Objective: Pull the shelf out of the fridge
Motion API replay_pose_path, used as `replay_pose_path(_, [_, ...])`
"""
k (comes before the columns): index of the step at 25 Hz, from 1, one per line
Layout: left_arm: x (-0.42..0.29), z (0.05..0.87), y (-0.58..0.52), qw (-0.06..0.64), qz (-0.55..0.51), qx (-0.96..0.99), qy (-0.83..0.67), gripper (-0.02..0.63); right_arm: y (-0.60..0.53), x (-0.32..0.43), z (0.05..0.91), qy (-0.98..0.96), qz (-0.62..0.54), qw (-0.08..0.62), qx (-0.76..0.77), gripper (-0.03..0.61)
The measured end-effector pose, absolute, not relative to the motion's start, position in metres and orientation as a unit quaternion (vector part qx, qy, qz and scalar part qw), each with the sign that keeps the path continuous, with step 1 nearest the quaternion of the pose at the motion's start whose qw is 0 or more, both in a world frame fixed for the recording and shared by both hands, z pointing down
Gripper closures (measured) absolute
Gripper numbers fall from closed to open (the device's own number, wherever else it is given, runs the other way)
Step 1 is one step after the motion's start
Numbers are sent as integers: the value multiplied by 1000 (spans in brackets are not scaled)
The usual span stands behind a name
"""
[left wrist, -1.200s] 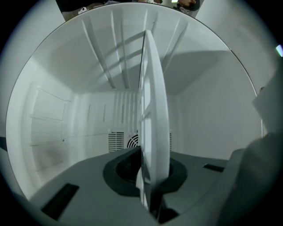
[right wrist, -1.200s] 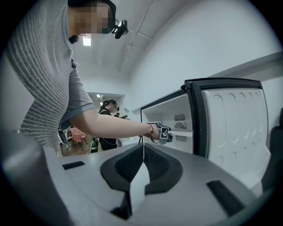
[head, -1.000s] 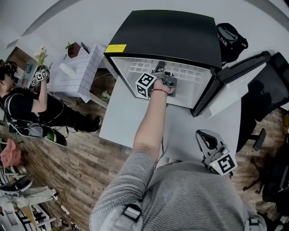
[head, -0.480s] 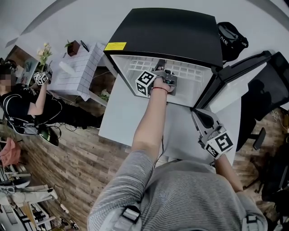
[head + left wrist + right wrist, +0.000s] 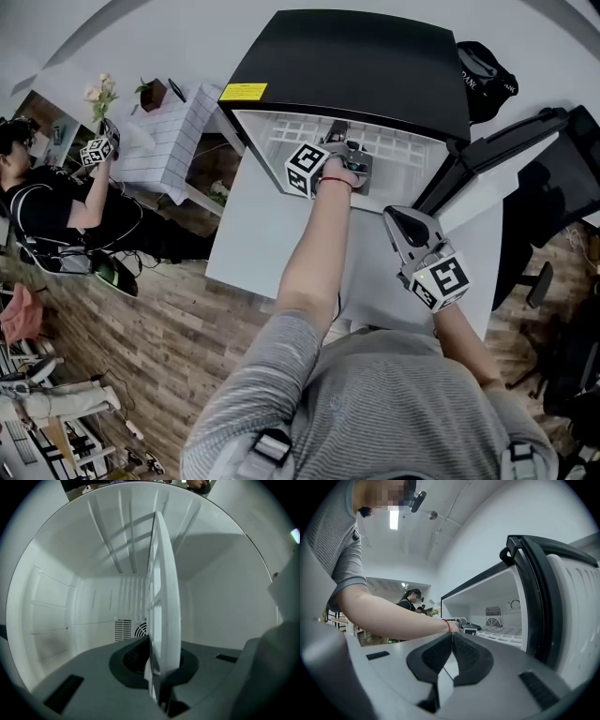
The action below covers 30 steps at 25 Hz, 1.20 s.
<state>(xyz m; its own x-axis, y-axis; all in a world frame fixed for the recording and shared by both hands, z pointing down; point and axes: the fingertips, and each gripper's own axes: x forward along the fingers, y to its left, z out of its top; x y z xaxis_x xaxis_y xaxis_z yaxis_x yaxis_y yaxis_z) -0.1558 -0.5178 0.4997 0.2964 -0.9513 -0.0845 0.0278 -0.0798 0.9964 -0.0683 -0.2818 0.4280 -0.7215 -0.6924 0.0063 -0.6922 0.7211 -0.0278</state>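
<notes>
The left claw (image 5: 157,677) grips the front edge of the shelf (image 5: 165,592), which lies inside the fridge (image 5: 356,66) stretching toward 12 o'clock, so the pull should run toward 6. The right claw (image 5: 451,651), closed and empty, hangs at 4 o'clock.

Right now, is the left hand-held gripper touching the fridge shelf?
Touching. The left gripper view shows the left hand-held gripper clamped on the shelf edge.

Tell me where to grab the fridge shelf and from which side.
Grip the shelf by its front edge, coming in through the open front of the fridge. It is a thin flat grid with walls at its sides and back, so only that edge is exposed. The left gripper is shut on it there.
</notes>
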Motion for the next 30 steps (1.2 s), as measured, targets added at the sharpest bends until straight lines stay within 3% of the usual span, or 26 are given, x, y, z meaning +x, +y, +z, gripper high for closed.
replay_pose_path(30, [-162,501,-501,547,-454,577,-402,580,-283,-70,420,929,-15,17,-368,565])
